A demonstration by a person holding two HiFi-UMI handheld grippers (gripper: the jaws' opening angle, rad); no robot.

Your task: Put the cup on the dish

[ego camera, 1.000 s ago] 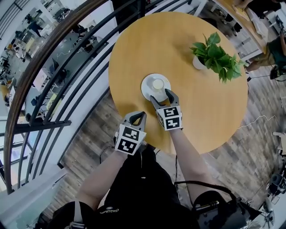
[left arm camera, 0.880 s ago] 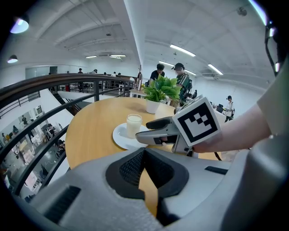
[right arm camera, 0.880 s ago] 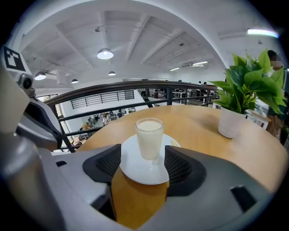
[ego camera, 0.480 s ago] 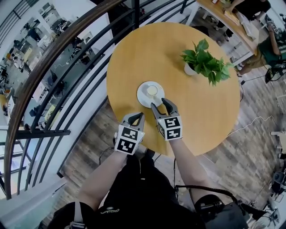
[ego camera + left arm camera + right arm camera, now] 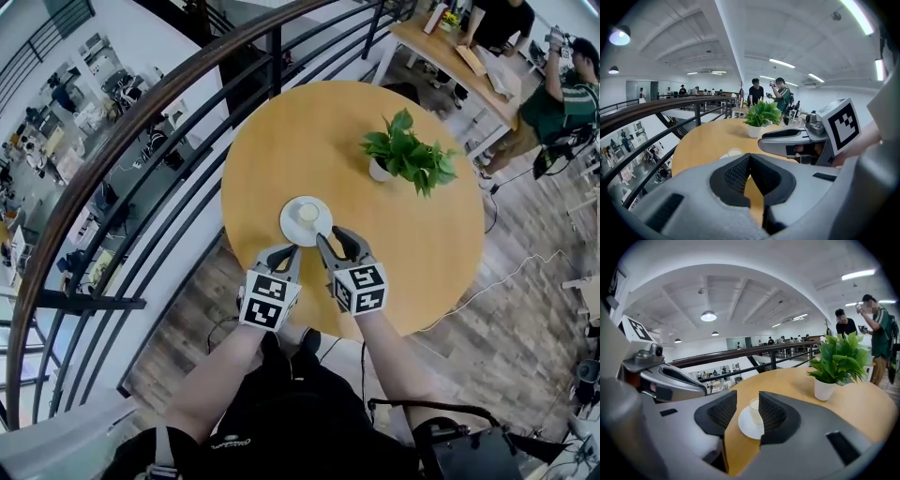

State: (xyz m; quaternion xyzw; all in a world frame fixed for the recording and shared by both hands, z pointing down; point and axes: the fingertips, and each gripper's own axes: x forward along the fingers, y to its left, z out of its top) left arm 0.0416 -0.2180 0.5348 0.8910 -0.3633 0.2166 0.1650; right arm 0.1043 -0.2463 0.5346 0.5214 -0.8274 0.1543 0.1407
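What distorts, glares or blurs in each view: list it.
Head view: fisheye bends the black metal railing into arcs; the round wooden table is evenly lit, without harsh shadows. Left gripper view: dark vignetted corners; the ceiling strip light glares. Right gripper view: a mosaic patch hides the face of a standing person; the small white cup looks sharp.

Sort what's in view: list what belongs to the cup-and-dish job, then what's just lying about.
Job:
- cup, standing on the dish
- dish

Just there:
- potted plant
- round table under it all
- railing beside the table
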